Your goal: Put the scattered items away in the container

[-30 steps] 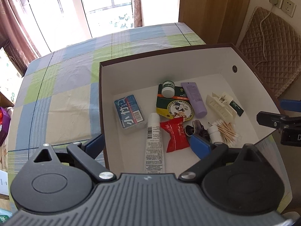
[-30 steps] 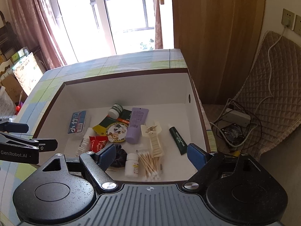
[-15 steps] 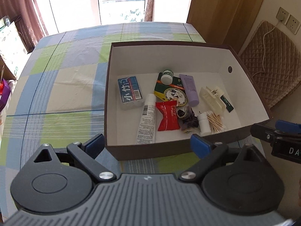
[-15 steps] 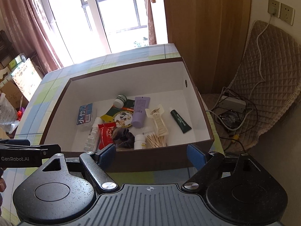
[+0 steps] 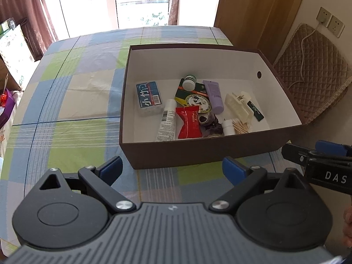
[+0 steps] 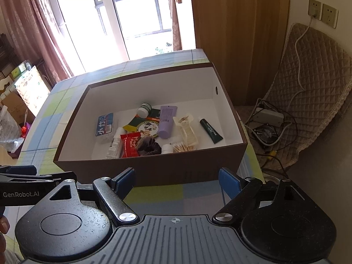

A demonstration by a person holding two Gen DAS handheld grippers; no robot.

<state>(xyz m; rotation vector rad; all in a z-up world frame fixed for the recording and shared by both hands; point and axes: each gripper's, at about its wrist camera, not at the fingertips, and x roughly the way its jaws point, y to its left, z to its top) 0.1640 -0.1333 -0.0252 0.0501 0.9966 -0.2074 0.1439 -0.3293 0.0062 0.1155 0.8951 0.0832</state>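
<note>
Both grippers hang with fingers spread and hold nothing: left gripper [image 5: 171,168] and right gripper [image 6: 177,181] sit just short of the brown cardboard box [image 5: 198,154] on the checked tablecloth [image 5: 72,101]. Tubes, packets and cotton swabs [image 5: 241,125] lie inside. Tidying looks finished; next comes only a check for strays.

we pull both grippers back from the box [image 5: 198,156]: left gripper [image 5: 172,170] and right gripper [image 6: 176,182] now sit outside its near wall, above tablecloth [image 5: 72,101].
</note>
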